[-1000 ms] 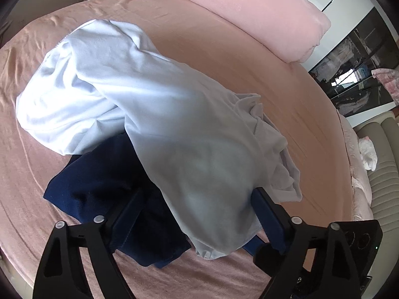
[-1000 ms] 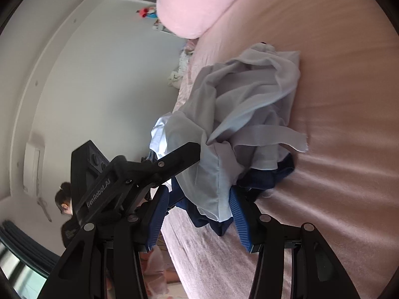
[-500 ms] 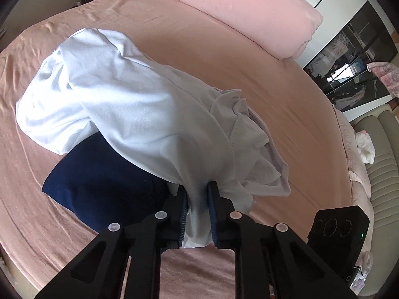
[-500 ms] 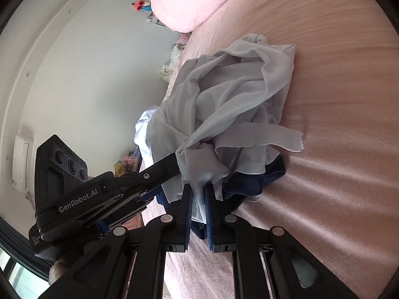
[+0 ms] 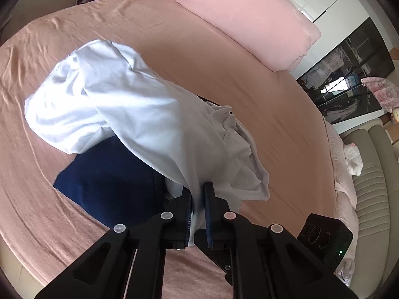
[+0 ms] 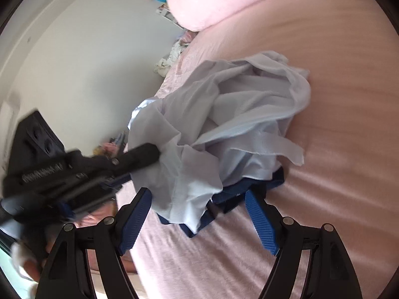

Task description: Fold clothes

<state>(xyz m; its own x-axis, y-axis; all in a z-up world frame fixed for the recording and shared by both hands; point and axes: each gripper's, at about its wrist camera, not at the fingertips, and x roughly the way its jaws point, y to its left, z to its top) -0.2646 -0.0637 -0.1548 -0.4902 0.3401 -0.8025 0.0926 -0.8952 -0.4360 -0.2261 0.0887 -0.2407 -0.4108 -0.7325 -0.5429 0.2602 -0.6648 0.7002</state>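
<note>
— Left gripper (image 5: pixel 198 205) has a fold of the pale garment (image 5: pixel 139 114) pinched tight, on the side of the bed (image 5: pixel 224 57) away from the pink pillow (image 5: pixel 244 17).

— And the right gripper (image 6: pixel 199 220)?

— Its jaws are opening, cloth hanging loose between them. The garment lies heaped over a navy piece (image 5: pixel 109 182). I'd lift slowly so only the pale one comes away, then take a fresh edge.
</note>
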